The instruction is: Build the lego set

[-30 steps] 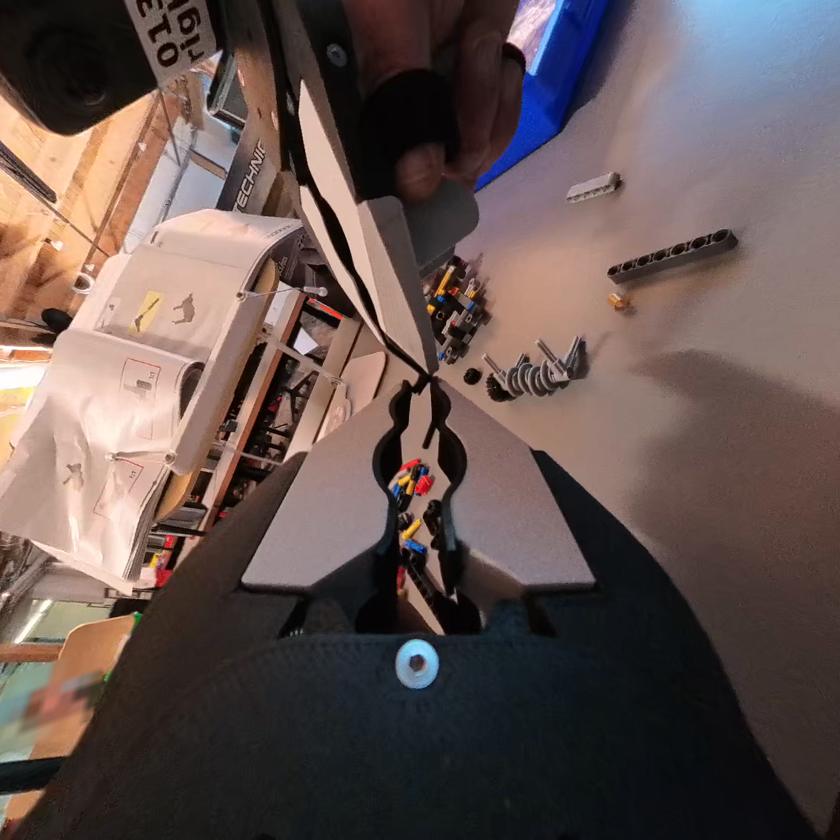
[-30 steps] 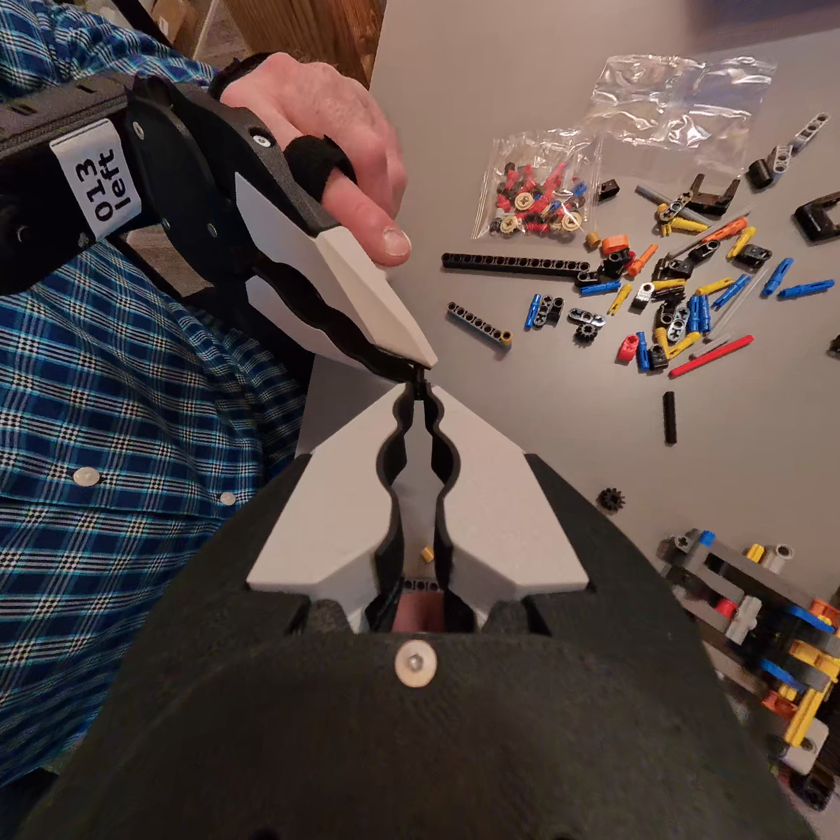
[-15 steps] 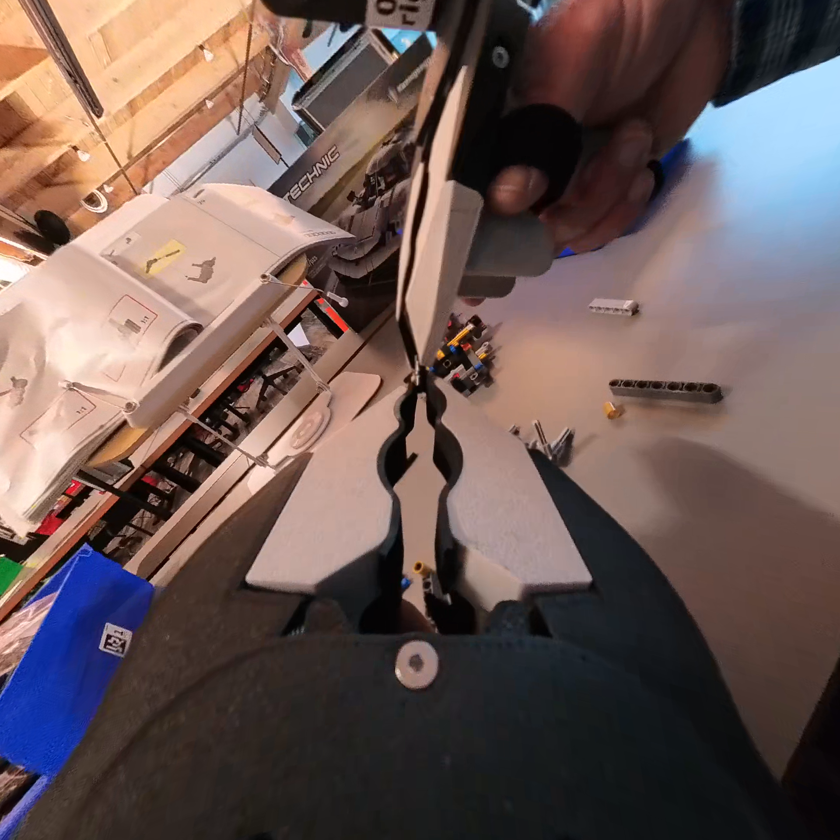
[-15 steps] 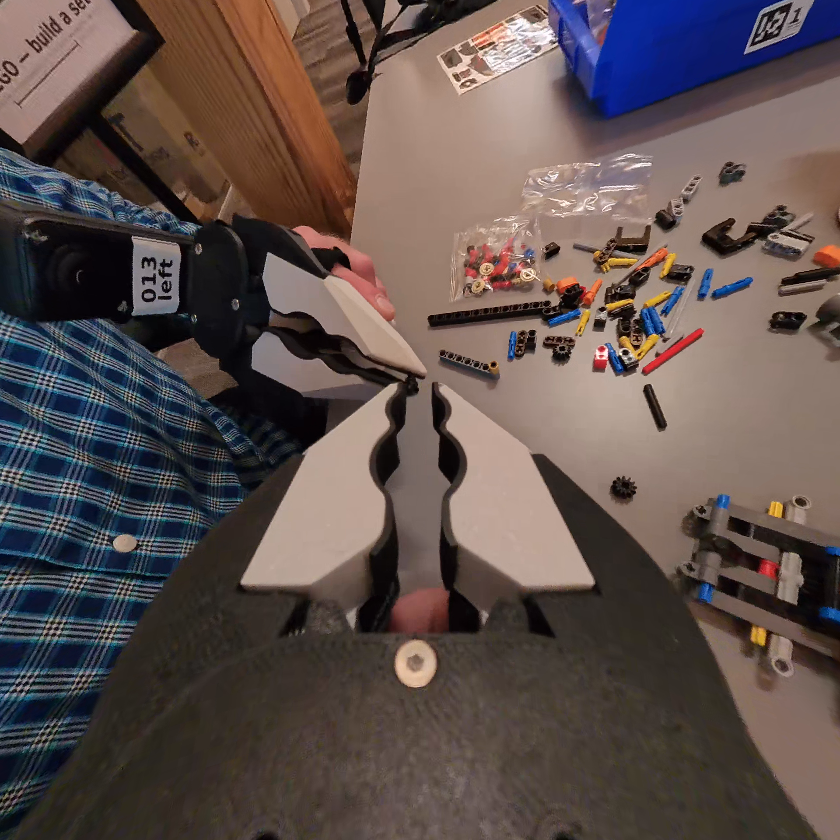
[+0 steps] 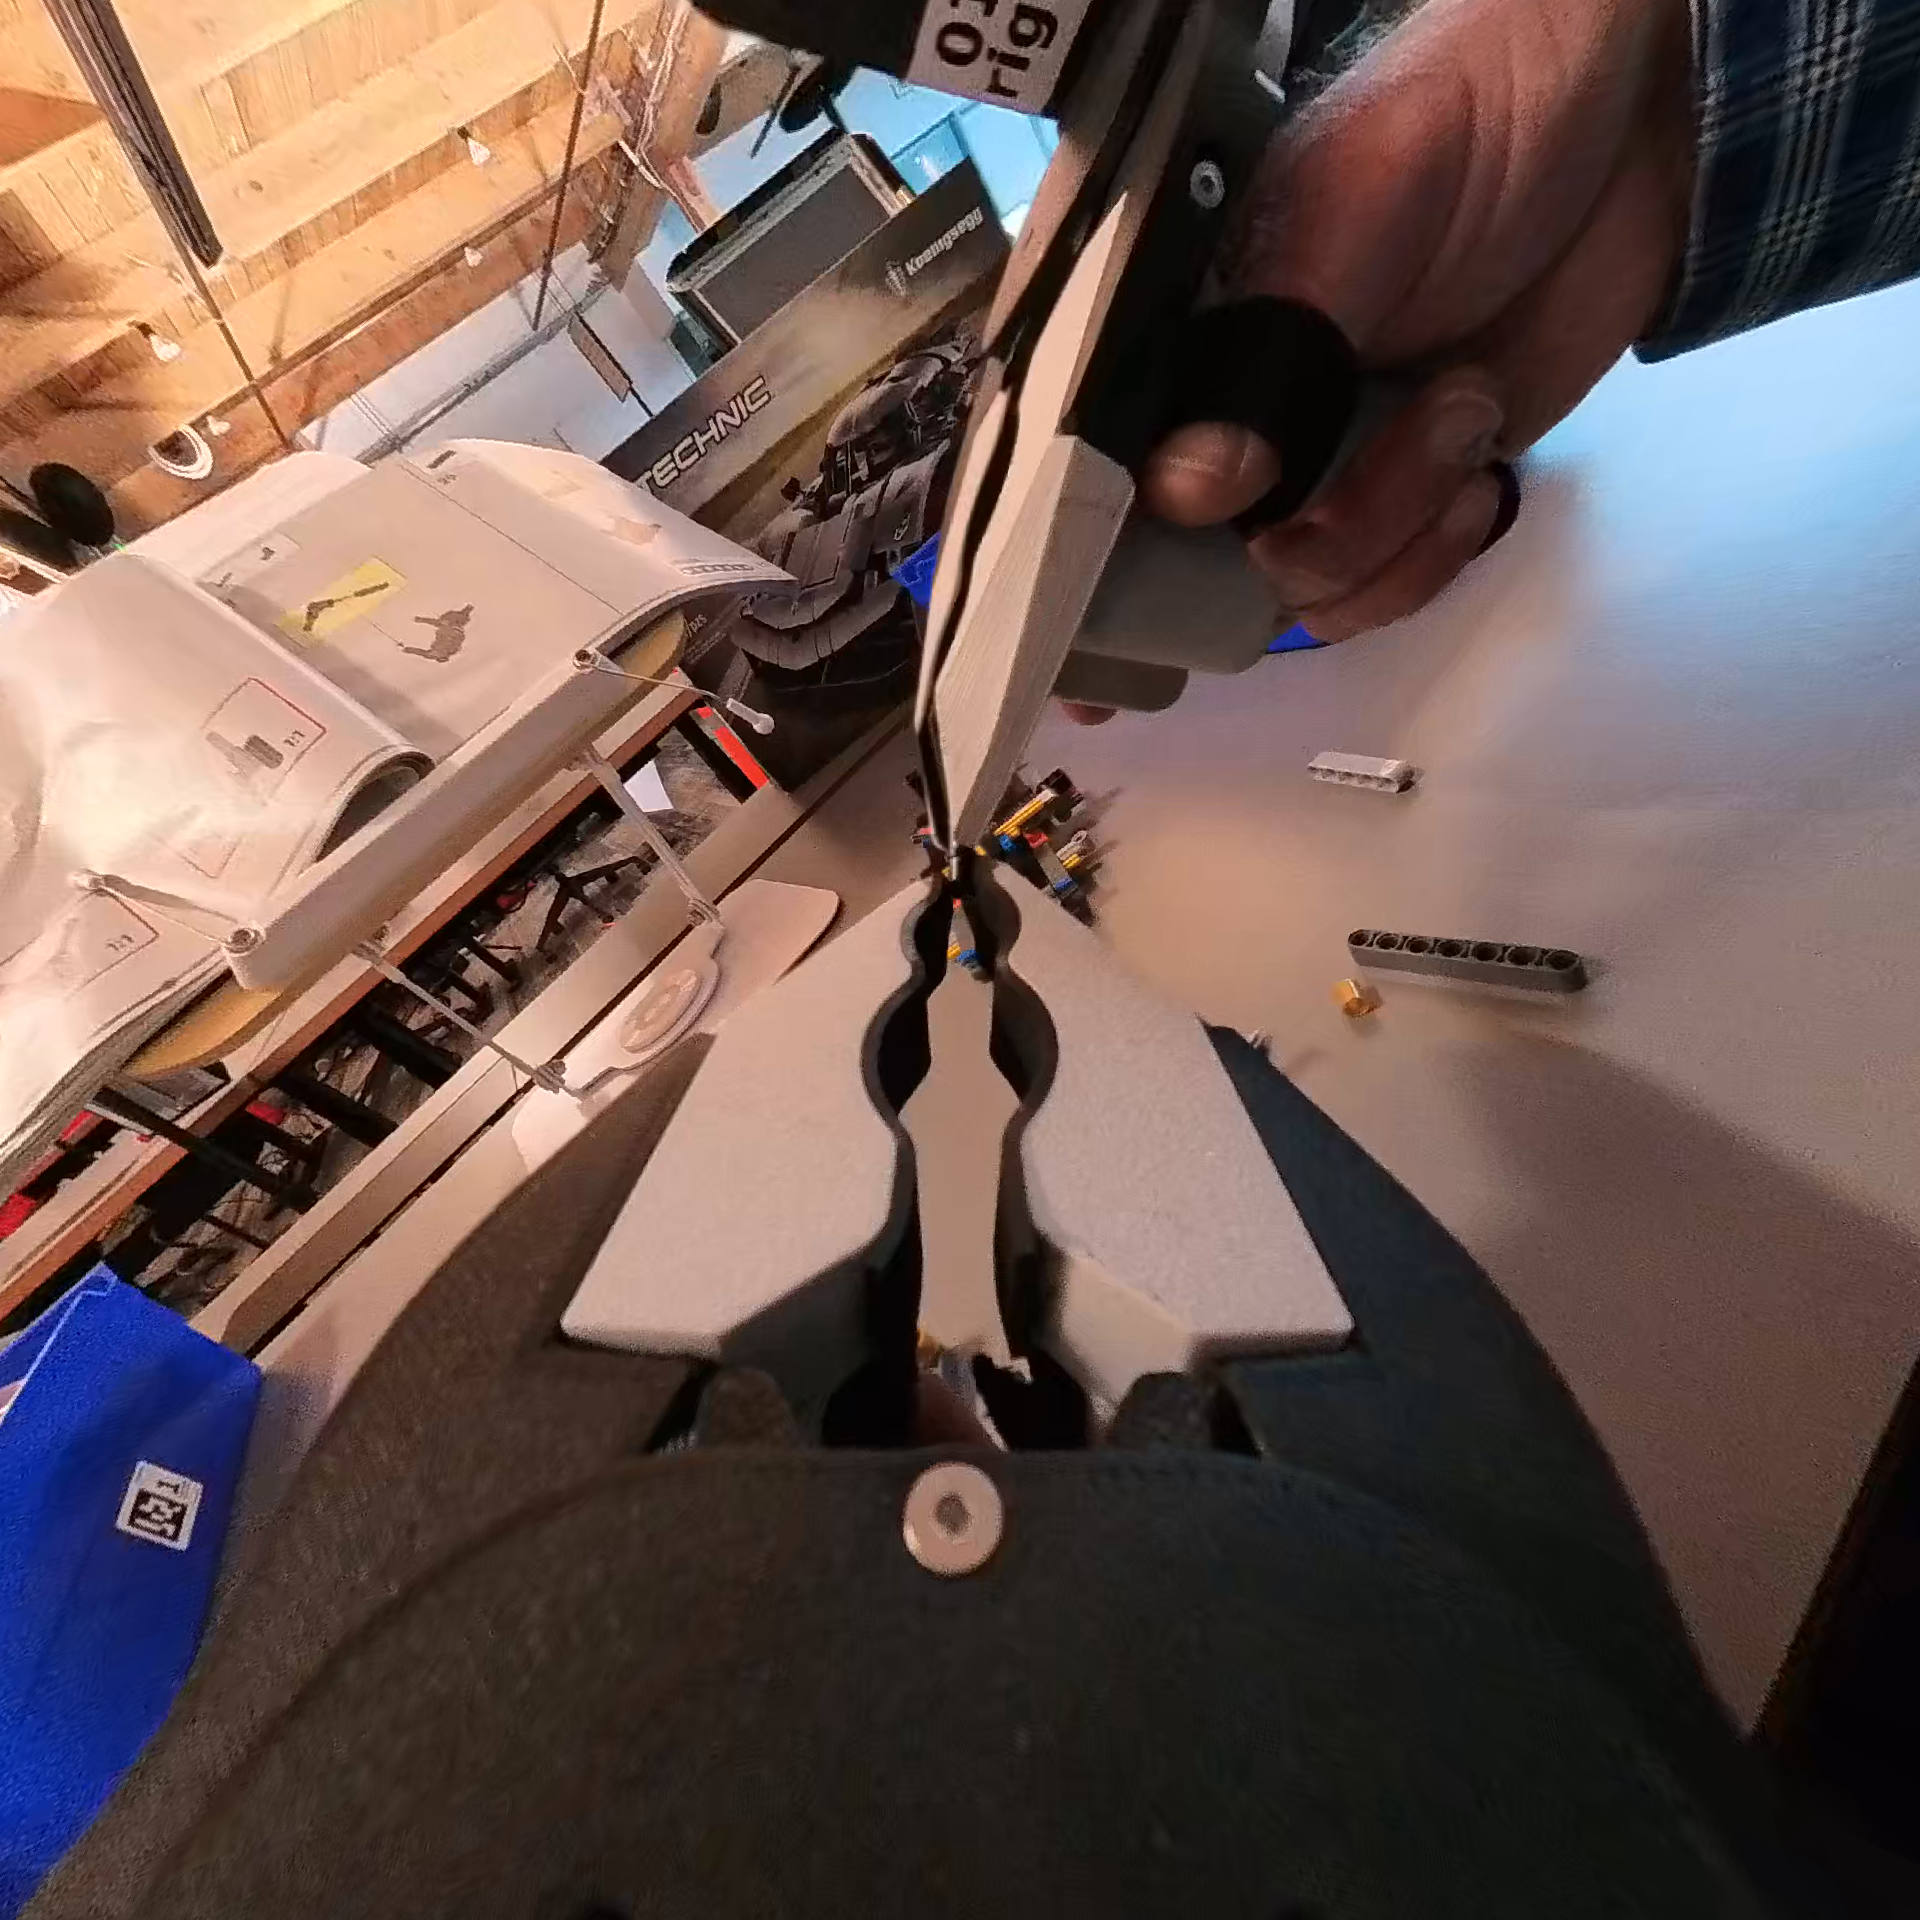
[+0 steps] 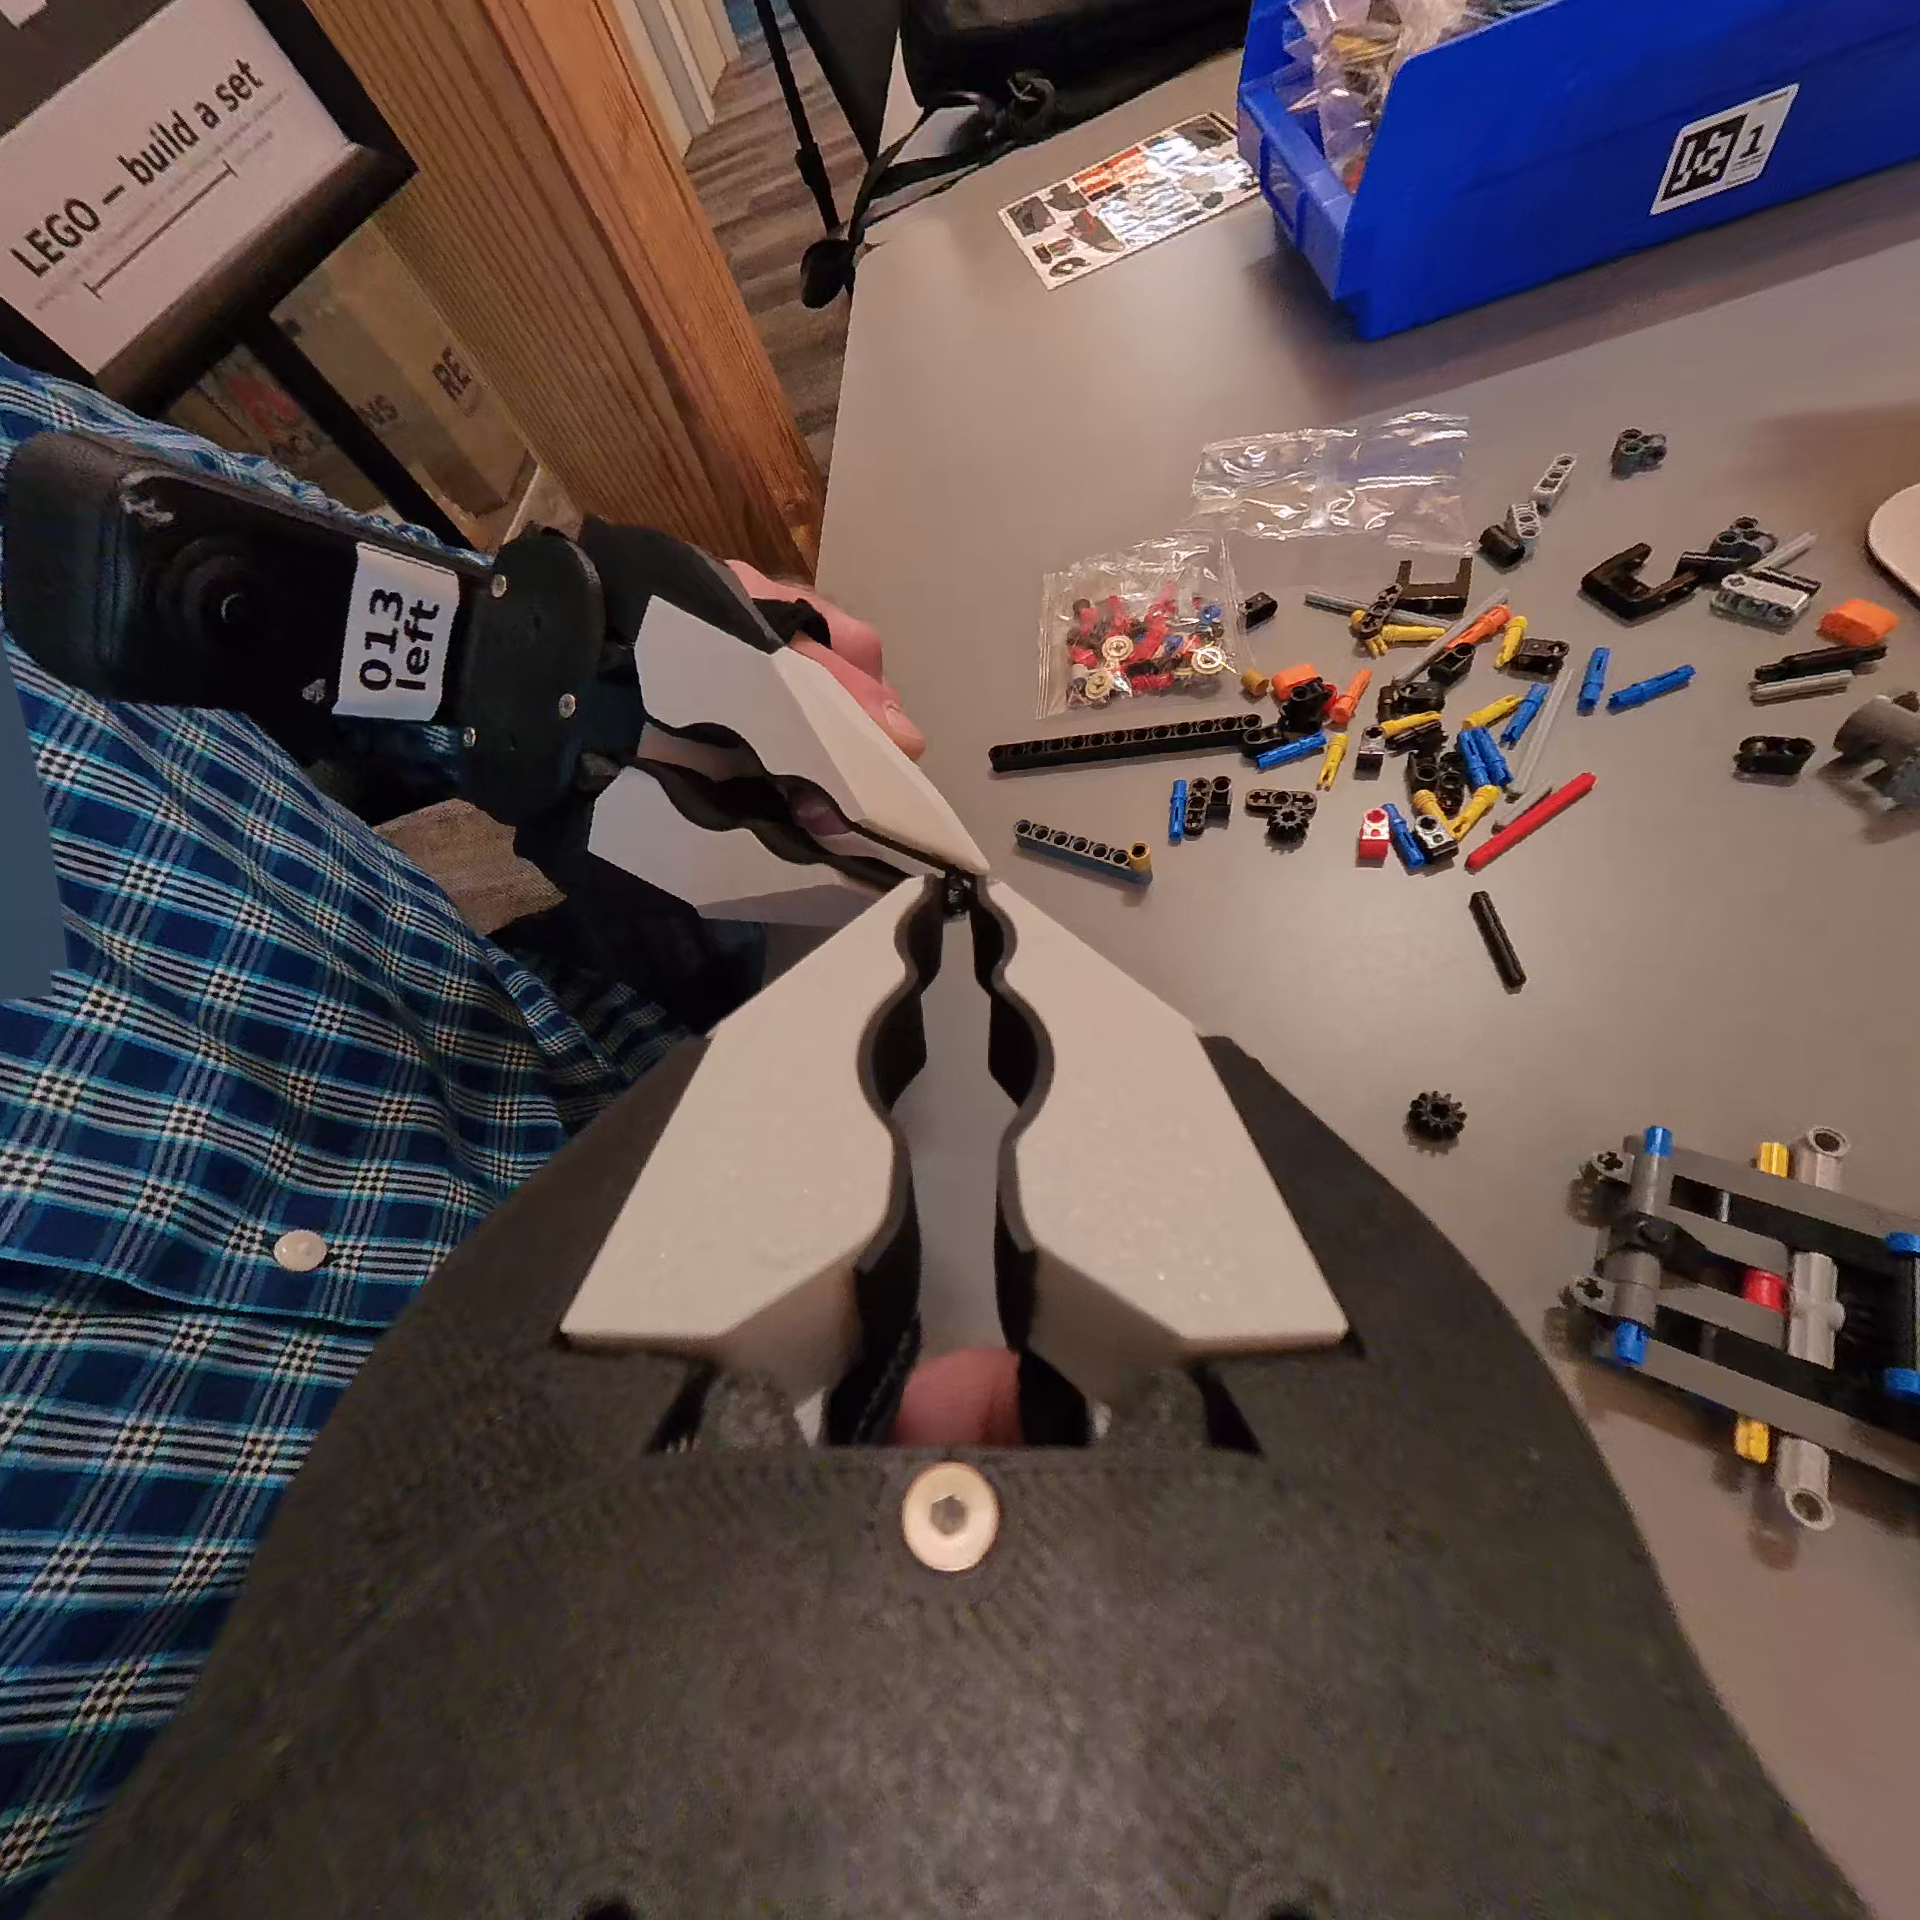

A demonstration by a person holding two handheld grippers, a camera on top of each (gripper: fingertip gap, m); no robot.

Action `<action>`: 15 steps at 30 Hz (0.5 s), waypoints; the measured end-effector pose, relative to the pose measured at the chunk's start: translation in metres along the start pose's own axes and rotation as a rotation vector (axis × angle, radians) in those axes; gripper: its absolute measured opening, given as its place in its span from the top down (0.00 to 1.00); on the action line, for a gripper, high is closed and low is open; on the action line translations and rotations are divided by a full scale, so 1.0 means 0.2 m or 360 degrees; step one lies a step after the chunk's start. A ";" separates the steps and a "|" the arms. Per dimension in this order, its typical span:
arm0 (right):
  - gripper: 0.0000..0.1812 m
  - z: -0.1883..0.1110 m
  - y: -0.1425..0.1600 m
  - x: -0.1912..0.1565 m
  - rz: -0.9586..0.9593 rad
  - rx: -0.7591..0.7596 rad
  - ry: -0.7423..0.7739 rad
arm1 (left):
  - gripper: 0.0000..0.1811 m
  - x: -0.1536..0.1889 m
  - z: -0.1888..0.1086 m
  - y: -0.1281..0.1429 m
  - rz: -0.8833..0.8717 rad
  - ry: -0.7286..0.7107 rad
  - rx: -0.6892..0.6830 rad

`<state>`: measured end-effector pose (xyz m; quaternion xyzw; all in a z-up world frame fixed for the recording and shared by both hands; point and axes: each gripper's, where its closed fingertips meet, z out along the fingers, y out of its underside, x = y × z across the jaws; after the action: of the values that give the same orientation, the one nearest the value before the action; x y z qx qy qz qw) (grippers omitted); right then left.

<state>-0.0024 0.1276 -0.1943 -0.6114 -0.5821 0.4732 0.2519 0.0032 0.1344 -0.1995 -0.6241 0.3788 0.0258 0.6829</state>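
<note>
Grey table (image 6: 1195, 997) fills the right wrist view, and most of the set lies loose on it. A blue bin (image 6: 1558, 197) of bagged parts sits at the far right, a sticker sheet (image 6: 1127, 197) just left of it. In the left wrist view an open manual (image 5: 312, 707) rests on a stand at the left, with the set's box (image 5: 831, 488) behind it.

At the near right lies the half-built frame (image 6: 1766, 1299), grey beams with blue and yellow pins. Farther off is a scatter of loose parts (image 6: 1455, 727), a small bag of pins (image 6: 1138, 634), a long black beam (image 6: 1122, 740), a shorter beam (image 6: 1081, 844) and a black gear (image 6: 1436, 1117).

The two tools meet tip to tip above the near table edge. The right gripper (image 6: 956, 891) is clenched on a tiny dark piece (image 6: 956, 894). The left gripper (image 5: 961, 899) has its tips drawn nearly together at the same spot; whether it also grips that piece I cannot tell, the piece being too small to make out.

The step looks like a hand-to-hand pass or the joining of two tiny parts in the air, early in the build. The next move probably calls for a steady line between both tips and only one claw letting go, since a dropped piece would be hard to find among the scatter.
</note>
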 end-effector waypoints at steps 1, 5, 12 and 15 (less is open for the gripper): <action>0.99 0.00 0.00 0.00 -0.0007 0.0006 0.0006 | 1.00 0.00 0.00 0.00 -0.0004 0.0000 0.0002; 0.99 -0.01 0.01 0.00 -0.0033 -0.0006 0.0028 | 1.00 0.01 0.01 0.00 -0.0068 0.0025 0.0011; 0.99 -0.17 0.16 0.09 -0.0252 -0.0312 0.0390 | 0.98 0.21 0.02 0.03 -0.0114 0.0310 -0.0126; 0.99 -0.20 0.33 0.11 -0.0351 -0.0556 0.0498 | 1.00 0.40 0.02 0.02 -0.0033 0.0503 -0.0169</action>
<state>0.0611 0.1446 -0.2405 -0.6442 -0.6721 0.2348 0.2797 0.0602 0.1048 -0.2466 -0.6595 0.4731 -0.0599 0.5811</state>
